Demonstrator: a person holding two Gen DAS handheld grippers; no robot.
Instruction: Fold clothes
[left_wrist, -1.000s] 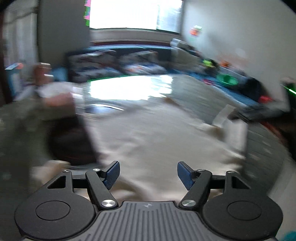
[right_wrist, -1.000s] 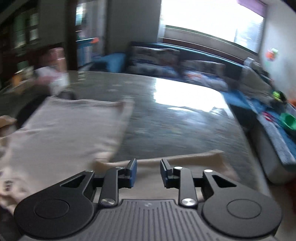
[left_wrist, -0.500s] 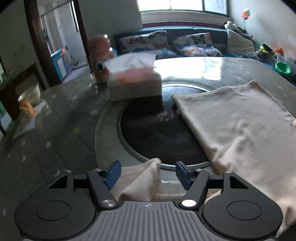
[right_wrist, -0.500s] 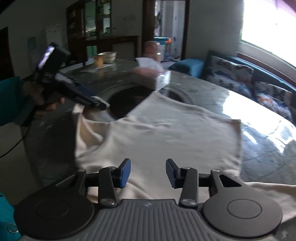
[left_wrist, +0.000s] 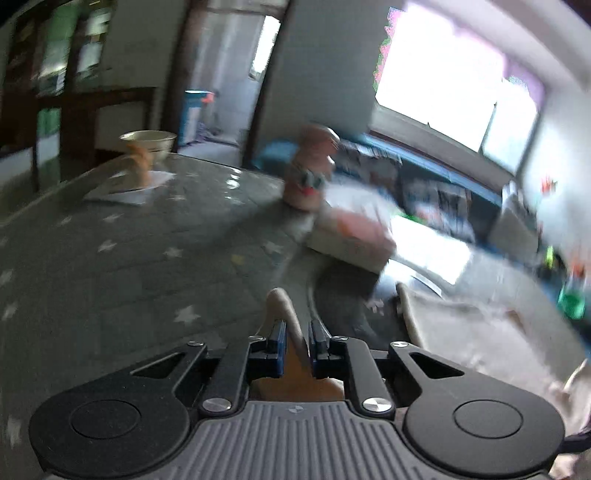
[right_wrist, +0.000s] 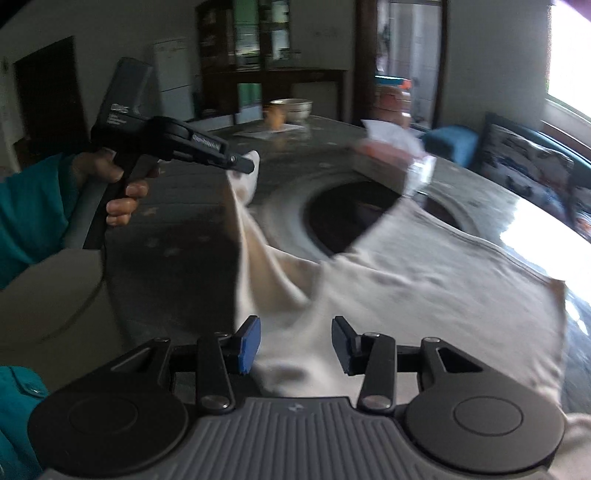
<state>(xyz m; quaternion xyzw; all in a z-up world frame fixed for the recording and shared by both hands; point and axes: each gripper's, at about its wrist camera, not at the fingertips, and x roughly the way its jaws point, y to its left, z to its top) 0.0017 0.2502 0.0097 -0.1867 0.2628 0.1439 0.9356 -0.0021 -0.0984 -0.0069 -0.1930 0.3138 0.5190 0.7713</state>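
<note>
Cream cotton shirt (right_wrist: 424, 280) fabric is pinched in the left gripper (left_wrist: 297, 345), whose blue-padded jaws have just been closing and now press on a narrow fold that pokes up past the fingertips. Seen from the right wrist, that same gripper (right_wrist: 248, 165), held in a hand (right_wrist: 110, 184) with a teal sleeve (right_wrist: 29, 214), lifts one corner of the garment clear of the table so the cloth hangs down from it in a slack, creased drape. The right gripper (right_wrist: 295, 343) stands partly open over the near part of the shirt; its jaws have just been opening a little, and cloth lies below and between the pads without being pressed. Beyond the right gripper the shirt spreads flat and mostly smooth, its far hem running straight to a corner at the right, its upper edge overlapping the dark round inset (right_wrist: 347, 221) in the grey star-patterned tabletop (left_wrist: 129, 258). Just past that inset sits a blurred white-and-pink tissue box (right_wrist: 391, 158). Left of the raised corner the tabletop is bare up to its near edge. Farther off, a pale bowl (right_wrist: 291, 107) rests near the table's far side.
</note>
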